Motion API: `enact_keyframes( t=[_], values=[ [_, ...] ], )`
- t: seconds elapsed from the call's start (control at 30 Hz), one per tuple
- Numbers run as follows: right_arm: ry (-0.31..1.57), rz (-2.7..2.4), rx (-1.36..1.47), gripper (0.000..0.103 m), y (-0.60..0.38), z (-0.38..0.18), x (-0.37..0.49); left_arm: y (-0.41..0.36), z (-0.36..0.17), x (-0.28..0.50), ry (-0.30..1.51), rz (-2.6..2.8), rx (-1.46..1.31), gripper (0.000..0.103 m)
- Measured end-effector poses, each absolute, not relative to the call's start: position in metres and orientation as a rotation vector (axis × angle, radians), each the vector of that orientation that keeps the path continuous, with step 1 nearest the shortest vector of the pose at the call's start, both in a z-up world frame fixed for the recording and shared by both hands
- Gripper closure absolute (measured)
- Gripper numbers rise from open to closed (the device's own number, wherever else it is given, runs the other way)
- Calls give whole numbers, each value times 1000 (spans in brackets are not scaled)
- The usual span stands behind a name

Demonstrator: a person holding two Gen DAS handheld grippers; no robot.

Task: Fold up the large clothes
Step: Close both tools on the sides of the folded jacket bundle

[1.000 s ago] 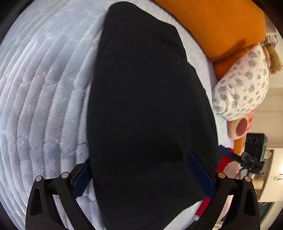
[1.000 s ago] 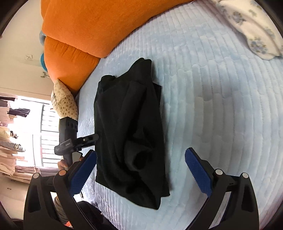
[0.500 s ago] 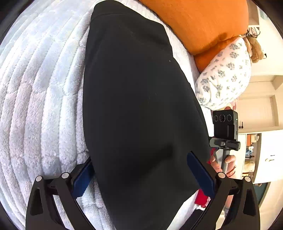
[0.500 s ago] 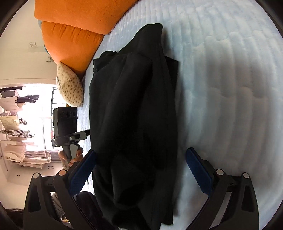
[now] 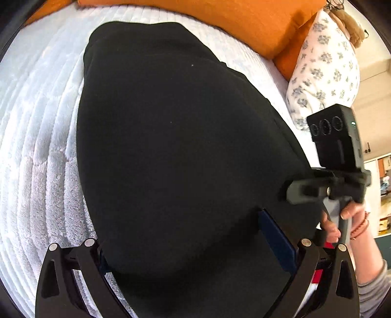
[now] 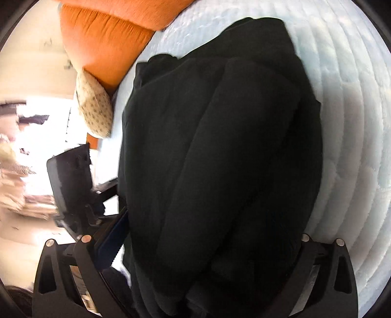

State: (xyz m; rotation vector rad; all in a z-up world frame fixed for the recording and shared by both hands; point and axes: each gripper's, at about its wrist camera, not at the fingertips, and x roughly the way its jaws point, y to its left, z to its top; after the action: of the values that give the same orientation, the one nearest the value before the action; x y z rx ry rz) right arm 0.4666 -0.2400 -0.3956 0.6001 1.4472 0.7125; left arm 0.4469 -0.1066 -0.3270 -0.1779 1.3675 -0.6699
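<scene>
Lying on the white quilted bed (image 5: 36, 151), the black garment (image 5: 185, 151) is bundled into a thick folded mass that fills most of both wrist views. In the left wrist view the left gripper (image 5: 198, 244) is spread wide, with the near end of the garment sitting between its two fingers and covering most of the left blue pad; the right blue pad (image 5: 276, 237) shows clear against the cloth. Whether the pads actually press the fabric cannot be told. To the right, the other gripper's camera block (image 5: 337, 139) and the hand (image 5: 342, 220) holding its handle appear beside the garment. In the right wrist view the right gripper (image 6: 210, 242) is likewise wide open, straddling the garment (image 6: 220, 159), whose folds rise in long ridges. An orange cushion (image 5: 220, 22) lies along the far edge of the bed, and a flowered pillow (image 5: 327, 73) rests at the far right.
</scene>
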Motion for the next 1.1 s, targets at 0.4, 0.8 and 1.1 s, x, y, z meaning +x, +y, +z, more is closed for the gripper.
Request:
enact_keyframes(
  t=[0.4,0.8,1.1],
  values=[
    [1433,531,493,44,-225,-382,454,-103,-315,432,1276,-565,-98,47],
    [1319,397,297,62,-190,-346,433,-124,-287,421,1186,-517,41,65],
    [1257,375,258,63,-183,-325,417,-121,-264,409,1158,-514,75,65]
  ],
)
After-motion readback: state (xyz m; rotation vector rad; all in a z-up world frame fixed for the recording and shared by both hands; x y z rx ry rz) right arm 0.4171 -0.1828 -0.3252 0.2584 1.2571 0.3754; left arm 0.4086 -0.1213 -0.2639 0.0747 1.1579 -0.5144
